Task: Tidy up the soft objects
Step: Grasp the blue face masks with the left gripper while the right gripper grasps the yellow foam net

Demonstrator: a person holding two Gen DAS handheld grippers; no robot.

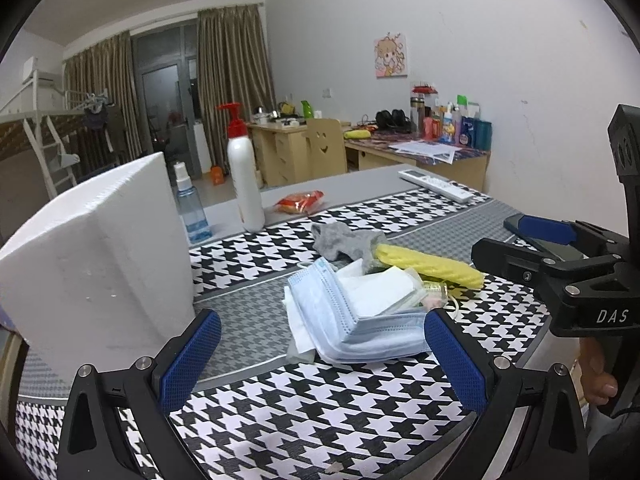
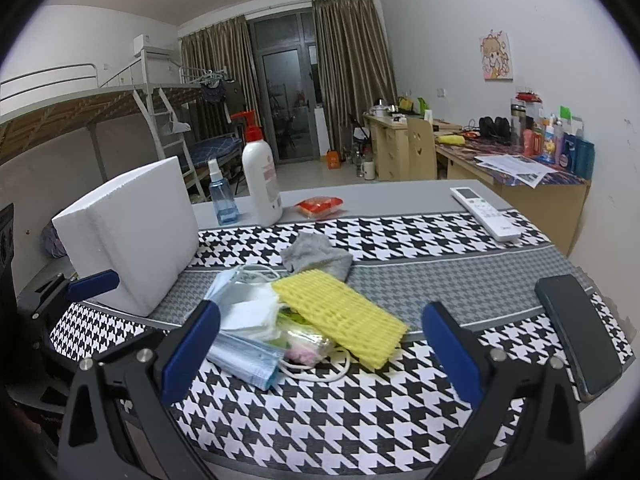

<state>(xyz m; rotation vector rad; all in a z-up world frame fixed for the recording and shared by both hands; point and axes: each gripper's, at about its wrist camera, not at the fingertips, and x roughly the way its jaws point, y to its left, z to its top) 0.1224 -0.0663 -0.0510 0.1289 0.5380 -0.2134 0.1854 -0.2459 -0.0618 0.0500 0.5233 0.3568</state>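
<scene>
Left of pile: white foam box [image 2: 132, 236] stands close, leaving a narrow strip of cloth.
Front: bare houndstooth tablecloth [image 2: 320, 412], open approach.
Right: dark phone [image 2: 580, 332] near the edge.
Behind: lotion pump bottle [image 2: 260, 176], spray bottle [image 2: 222, 196], remote control [image 2: 486, 212].

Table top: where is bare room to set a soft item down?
Free: the grey strip between the foam box and the mask pile; the houndstooth cloth just before both grippers; the stretch between sock and remote. Crowded: the centre pile under the yellow foam net.
</scene>
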